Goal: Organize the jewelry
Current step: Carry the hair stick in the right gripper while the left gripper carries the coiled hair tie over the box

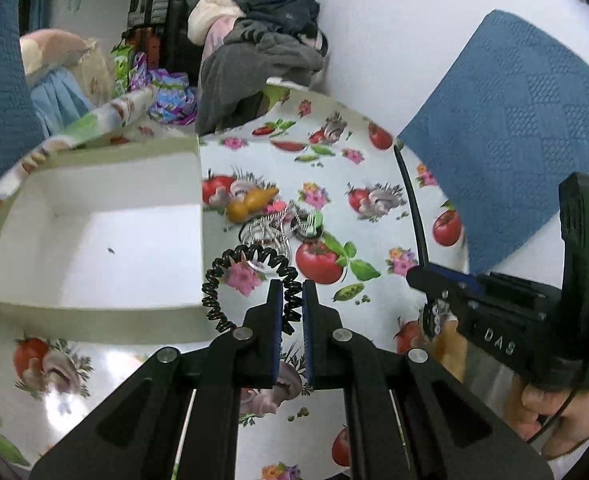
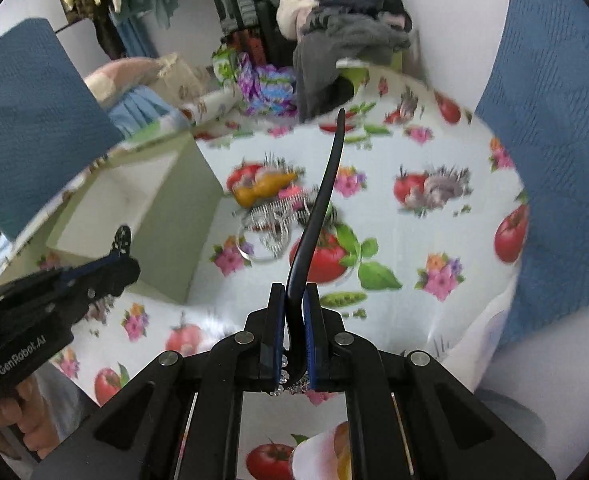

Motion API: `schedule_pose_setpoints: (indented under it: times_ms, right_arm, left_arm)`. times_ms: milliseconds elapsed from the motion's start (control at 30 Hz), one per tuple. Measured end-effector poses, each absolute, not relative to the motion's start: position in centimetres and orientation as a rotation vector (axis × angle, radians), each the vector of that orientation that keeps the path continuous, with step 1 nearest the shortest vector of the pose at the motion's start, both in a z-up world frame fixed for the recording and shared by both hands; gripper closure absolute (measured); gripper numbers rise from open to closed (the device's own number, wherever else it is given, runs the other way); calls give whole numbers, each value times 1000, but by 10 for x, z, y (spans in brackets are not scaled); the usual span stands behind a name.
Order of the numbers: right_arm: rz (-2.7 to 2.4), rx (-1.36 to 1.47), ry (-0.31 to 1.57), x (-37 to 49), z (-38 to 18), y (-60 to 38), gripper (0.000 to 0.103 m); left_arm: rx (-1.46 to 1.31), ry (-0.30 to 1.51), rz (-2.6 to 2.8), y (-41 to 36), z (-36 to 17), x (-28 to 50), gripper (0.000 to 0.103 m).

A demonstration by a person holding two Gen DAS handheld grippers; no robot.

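At the bottom of the left wrist view, my left gripper (image 1: 292,286) is shut on a black coiled hair tie (image 1: 230,264), which loops up and left above the table. The right wrist view shows it as the left gripper (image 2: 128,264) by the box. My right gripper (image 2: 294,290) is shut on a thin black headband (image 2: 322,200) that curves up and away, with rhinestones (image 2: 290,384) near the pads. From the left, the right gripper (image 1: 422,292) and headband (image 1: 410,200) are on the right. A jewelry pile (image 1: 274,232) of silver rings and a yellow gourd charm (image 1: 250,200) lies on the table.
An open white box (image 1: 94,240) stands left of the pile on the tomato-print tablecloth (image 1: 374,240). A blue cushion (image 1: 514,128) lies to the right. Heaped clothes (image 1: 266,40) and bags sit beyond the table's far edge. A hand (image 1: 562,420) holds the right gripper's handle.
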State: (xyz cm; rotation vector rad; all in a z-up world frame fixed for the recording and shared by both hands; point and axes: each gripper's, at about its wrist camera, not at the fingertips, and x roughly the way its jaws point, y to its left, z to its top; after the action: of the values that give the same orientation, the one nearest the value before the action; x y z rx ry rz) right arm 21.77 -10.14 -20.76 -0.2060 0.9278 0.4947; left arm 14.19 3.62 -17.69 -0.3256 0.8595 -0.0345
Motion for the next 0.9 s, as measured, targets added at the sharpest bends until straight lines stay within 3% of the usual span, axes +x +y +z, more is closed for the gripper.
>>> schedule_pose_setpoints:
  times_ms: [567, 900]
  right_arm:
    - [593, -210, 686, 205, -89, -12, 97]
    - [671, -249, 715, 208, -111, 56, 97]
  left_arm:
    - [-187, 701, 12, 105, -56, 136, 94]
    - [-223, 730, 109, 170, -75, 138, 94]
